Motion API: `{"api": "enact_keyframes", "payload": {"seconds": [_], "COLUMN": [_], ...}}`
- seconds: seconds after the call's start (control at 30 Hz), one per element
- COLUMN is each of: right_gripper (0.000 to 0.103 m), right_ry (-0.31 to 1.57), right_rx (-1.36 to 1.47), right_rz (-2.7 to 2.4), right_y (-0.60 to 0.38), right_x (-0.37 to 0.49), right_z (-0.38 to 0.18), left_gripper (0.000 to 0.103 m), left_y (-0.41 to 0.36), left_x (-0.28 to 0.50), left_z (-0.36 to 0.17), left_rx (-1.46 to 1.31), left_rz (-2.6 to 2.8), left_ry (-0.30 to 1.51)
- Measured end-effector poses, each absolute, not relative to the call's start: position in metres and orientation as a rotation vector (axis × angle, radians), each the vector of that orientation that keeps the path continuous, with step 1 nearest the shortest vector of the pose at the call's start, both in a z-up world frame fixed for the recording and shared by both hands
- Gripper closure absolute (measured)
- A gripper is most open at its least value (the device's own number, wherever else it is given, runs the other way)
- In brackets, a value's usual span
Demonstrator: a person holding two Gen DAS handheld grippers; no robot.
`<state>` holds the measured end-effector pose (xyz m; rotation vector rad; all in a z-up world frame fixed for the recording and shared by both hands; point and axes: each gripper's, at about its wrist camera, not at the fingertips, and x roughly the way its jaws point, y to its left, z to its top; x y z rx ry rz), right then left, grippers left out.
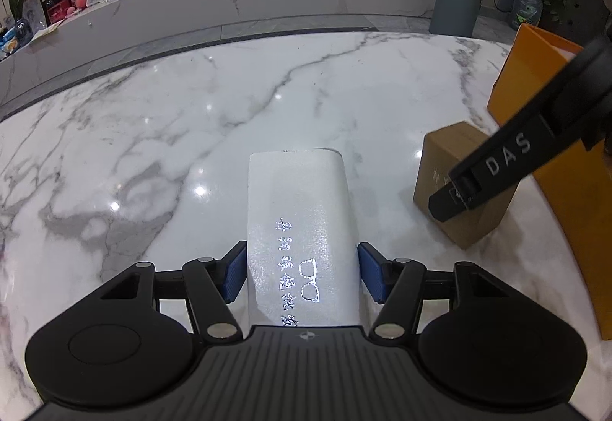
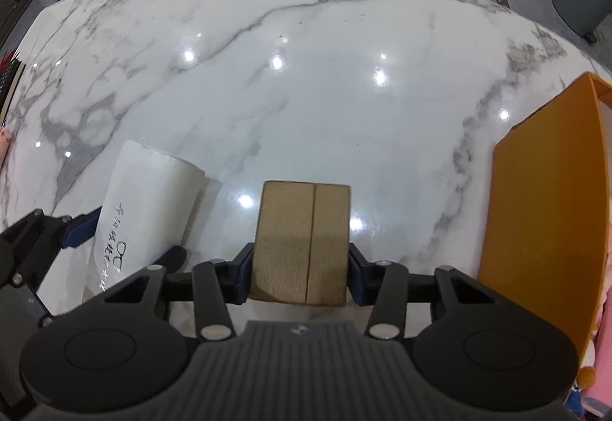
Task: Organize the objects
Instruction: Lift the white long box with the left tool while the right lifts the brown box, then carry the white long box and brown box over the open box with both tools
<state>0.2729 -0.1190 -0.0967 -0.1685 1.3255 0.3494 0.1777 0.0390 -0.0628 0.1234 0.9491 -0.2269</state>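
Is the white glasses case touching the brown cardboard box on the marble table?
Apart. The right wrist view shows bare marble between the white glasses case and the brown cardboard box.

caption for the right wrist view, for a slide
Right tool closed on a cardboard box beside an orange bin.

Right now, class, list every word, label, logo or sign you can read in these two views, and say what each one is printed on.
"DAS": white letters on the black arm of the right gripper, seen from the left wrist.
Silver characters beside a spectacles symbol on the white case: too broken up to read.
Faint mark on the brown cardboard box: too dim to read.
Small emblem on each gripper's ribbed body: a logo, no letters.
Labels on the far shelf: too small.
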Motion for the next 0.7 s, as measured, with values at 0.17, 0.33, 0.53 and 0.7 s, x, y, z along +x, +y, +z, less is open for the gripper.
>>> {"api": "enact_keyframes", "payload": {"seconds": [0.17,0.33,0.53,0.7], "right_gripper": [0.054,0.054,0.054,0.054], "right_ry": [1.313,1.301,1.278,1.256], "right_rx": [-0.190,-0.197,-0.184,-0.180], "right_rz": [0.371,0.378,0.379,0.386], "right_y": [-0.118,-0.124,-0.132,-0.137], "right_x": [0.267,0.264,0.260,0.253], "right_z": [-0.091,-0.081,-0.064,-0.047], "left_gripper": [0.034,0.034,0.034,0.034], "left_y": [0.040,0.041,0.040,0.041], "left_x": [0.175,0.175,0.170,0.164], "left_z": [-0.056,-0.050,-0.037,-0.016], "left_rx": [0.130,0.134,0.144,0.139], "left_rz": [-0.230,-0.229,-0.233,-0.216], "left_ry": [0.947,0.945,0.938,0.878]}}
